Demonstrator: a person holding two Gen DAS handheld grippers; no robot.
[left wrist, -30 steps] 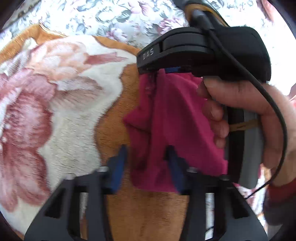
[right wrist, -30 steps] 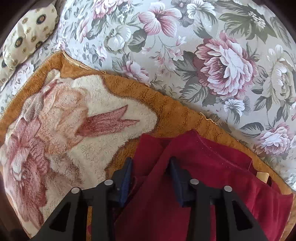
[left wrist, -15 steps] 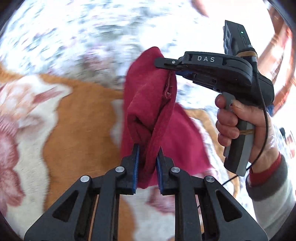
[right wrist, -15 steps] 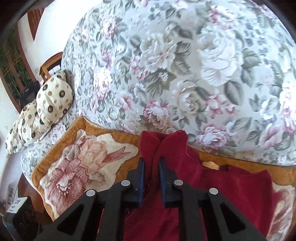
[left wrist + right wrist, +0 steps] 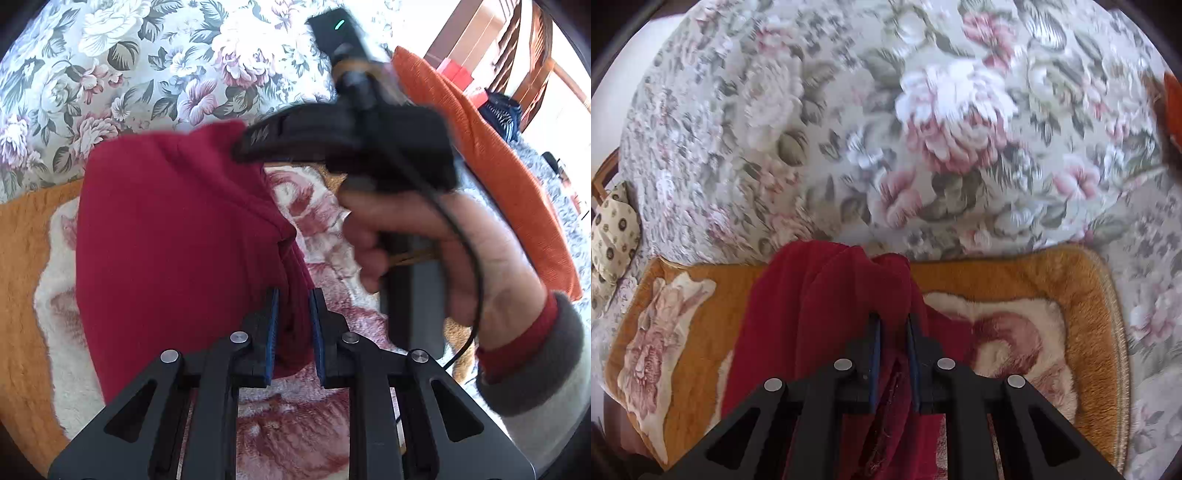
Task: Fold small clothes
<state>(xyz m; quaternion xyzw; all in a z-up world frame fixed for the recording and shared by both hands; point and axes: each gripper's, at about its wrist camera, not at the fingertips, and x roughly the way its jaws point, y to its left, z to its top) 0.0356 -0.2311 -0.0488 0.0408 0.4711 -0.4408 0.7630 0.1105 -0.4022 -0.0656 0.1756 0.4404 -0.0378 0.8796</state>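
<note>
While both grippers pinch it, the garment hangs lifted off the blanket.
garment: dark red garment (image 5: 173, 236), small knit piece, raised above the blanket's middle, lower folds draping down toward it in the right wrist view.
left gripper: left gripper (image 5: 293, 325) jaws narrow, blue pads clamped on a bunched fold at the cloth's lower right edge.
right gripper: right gripper (image 5: 894, 354) jaws narrow, pinching a thick vertical fold of the same cloth; in the left wrist view its black nose bites the cloth's top right corner.
right hand: hand (image 5: 424, 236) wrapped round the right gripper's handle, grey sleeve with red cuff; blurred.
blanket: orange-bordered plush blanket (image 5: 1027, 277) with cream and pink flower centre, lying on the floral bedspread (image 5: 849, 129).
extras: orange cushion (image 5: 491, 166) off the blanket's right edge; spotted pillow (image 5: 613, 229) near the bedspread's left edge.
</note>
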